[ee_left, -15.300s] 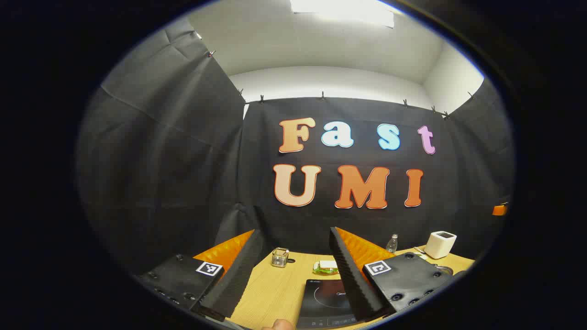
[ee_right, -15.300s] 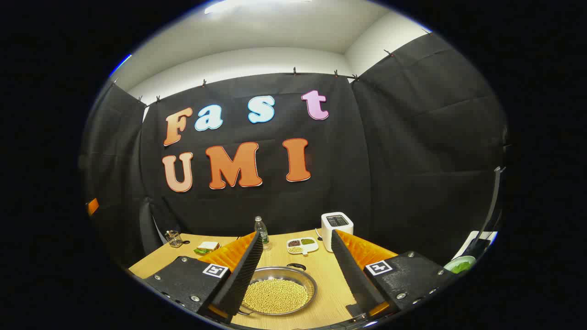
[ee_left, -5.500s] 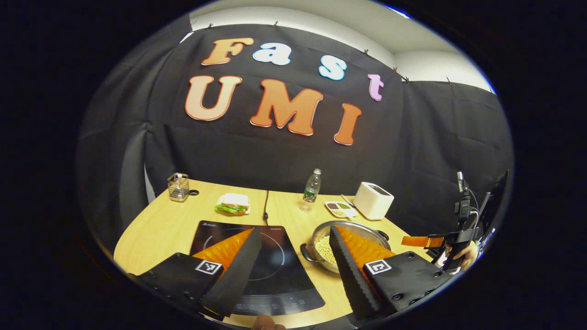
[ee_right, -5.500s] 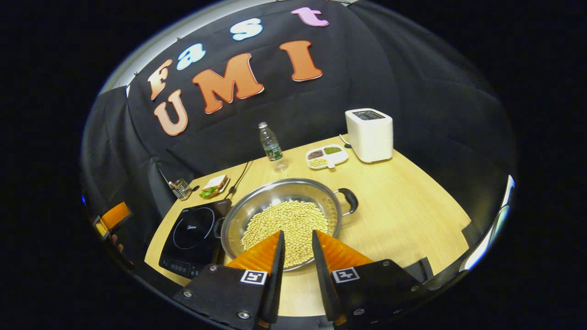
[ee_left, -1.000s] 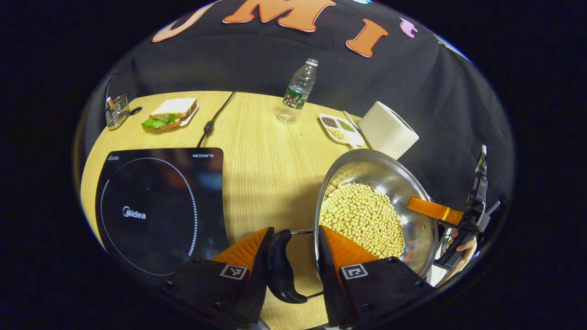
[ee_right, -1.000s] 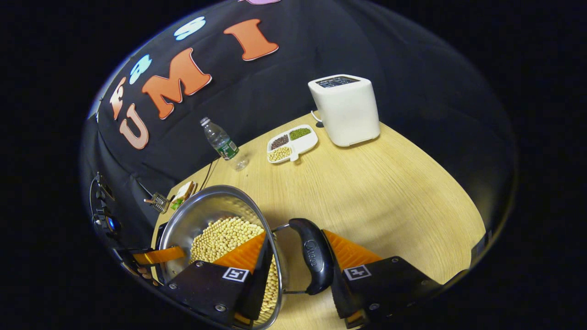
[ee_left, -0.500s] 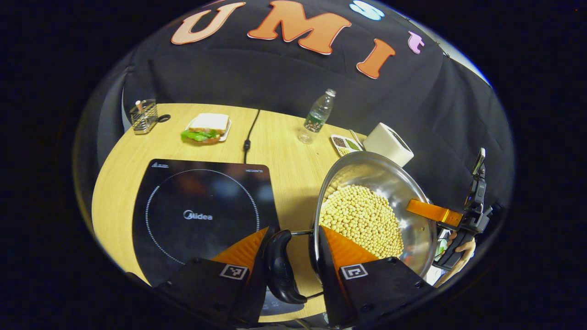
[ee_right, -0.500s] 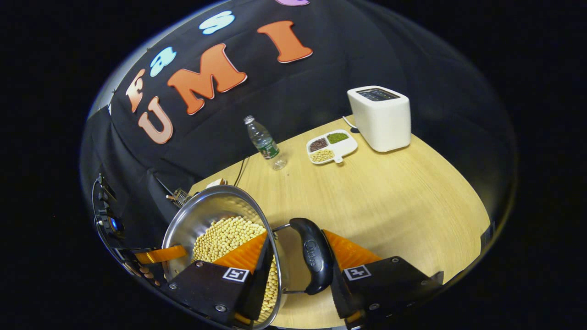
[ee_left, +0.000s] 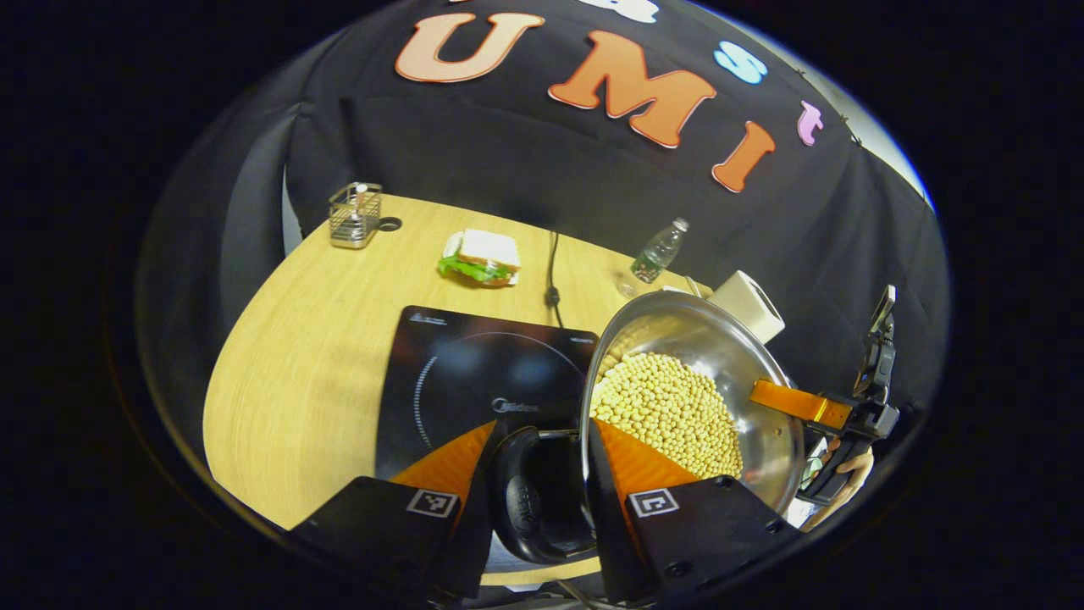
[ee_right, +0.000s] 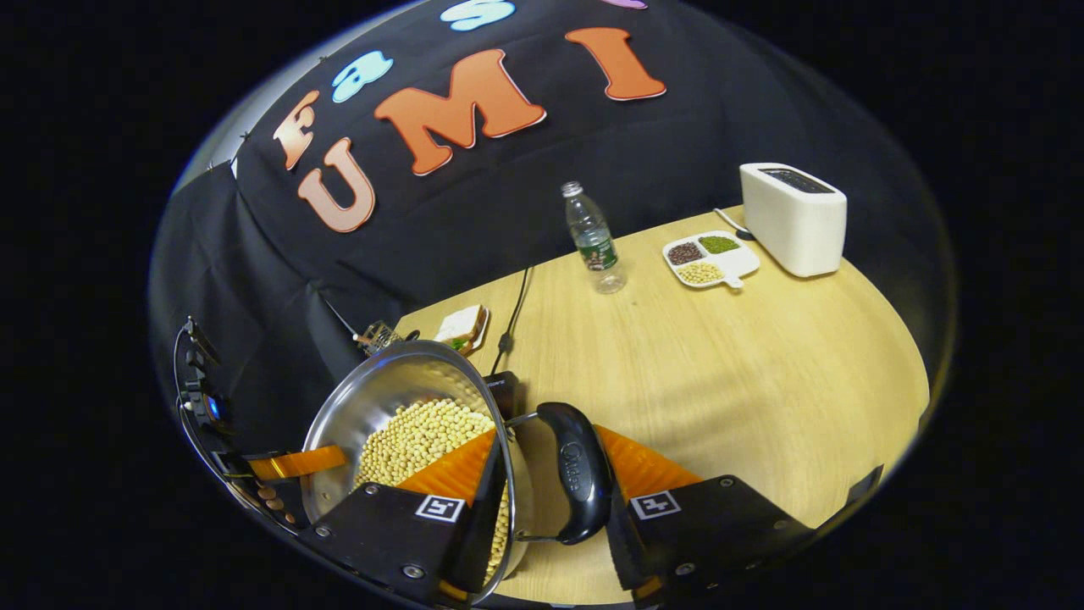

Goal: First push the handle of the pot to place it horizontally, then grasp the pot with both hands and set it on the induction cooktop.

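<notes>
Holding the pot (ee_left: 690, 398) of beans aloft between us, left gripper (ee_left: 532, 474) clamped on one black handle (ee_left: 529, 500), right gripper (ee_right: 542, 483) on the other handle (ee_right: 576, 474) — pot partly above the induction cooktop (ee_left: 474, 381), wooden table (ee_right: 720, 373) beneath.

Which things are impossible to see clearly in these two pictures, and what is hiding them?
- Induction cooktop, left gripper view: its near right part is behind the pot and the left gripper.
- Pot's underside, both views: hidden by its own wall, so its height above the table cannot be told.
- Wire basket, right gripper view: too small to tell its contents.
</notes>
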The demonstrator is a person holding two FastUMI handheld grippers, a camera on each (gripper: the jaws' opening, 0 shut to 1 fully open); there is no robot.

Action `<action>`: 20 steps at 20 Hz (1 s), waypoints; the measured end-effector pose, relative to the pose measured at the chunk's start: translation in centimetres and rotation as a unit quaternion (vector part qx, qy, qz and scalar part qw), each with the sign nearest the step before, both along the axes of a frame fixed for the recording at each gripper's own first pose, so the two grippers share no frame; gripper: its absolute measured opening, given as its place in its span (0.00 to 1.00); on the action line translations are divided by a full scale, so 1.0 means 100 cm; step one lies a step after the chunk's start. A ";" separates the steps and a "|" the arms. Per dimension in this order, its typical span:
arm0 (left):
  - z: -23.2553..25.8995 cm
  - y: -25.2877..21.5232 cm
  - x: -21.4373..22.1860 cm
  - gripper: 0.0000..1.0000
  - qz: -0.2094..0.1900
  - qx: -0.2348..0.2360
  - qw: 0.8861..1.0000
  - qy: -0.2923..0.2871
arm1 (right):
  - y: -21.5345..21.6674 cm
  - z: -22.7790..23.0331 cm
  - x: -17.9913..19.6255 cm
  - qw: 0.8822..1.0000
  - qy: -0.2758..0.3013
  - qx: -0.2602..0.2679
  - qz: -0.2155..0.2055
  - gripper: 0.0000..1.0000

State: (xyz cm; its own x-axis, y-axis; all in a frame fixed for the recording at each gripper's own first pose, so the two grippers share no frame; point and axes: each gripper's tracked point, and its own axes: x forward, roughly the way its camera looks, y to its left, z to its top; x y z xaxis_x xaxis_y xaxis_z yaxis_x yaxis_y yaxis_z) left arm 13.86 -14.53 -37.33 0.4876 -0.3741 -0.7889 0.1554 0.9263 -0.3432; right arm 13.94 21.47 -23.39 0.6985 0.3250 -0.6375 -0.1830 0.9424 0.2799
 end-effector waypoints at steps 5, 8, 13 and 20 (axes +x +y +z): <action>-0.022 0.054 0.012 0.59 0.022 0.004 1.000 0.007 | 0.047 -0.032 0.001 0.999 0.026 -0.024 0.024 0.57; -0.035 0.076 0.021 0.59 0.029 0.008 1.000 0.006 | 0.061 -0.047 0.004 0.998 0.023 -0.048 0.041 0.57; -0.050 0.088 0.031 0.59 0.024 0.028 0.999 -0.011 | 0.064 -0.064 0.001 0.996 0.028 -0.068 0.052 0.57; -0.069 0.091 0.026 0.62 0.030 0.031 0.999 0.006 | 0.069 -0.066 0.008 0.994 0.004 -0.080 0.074 0.61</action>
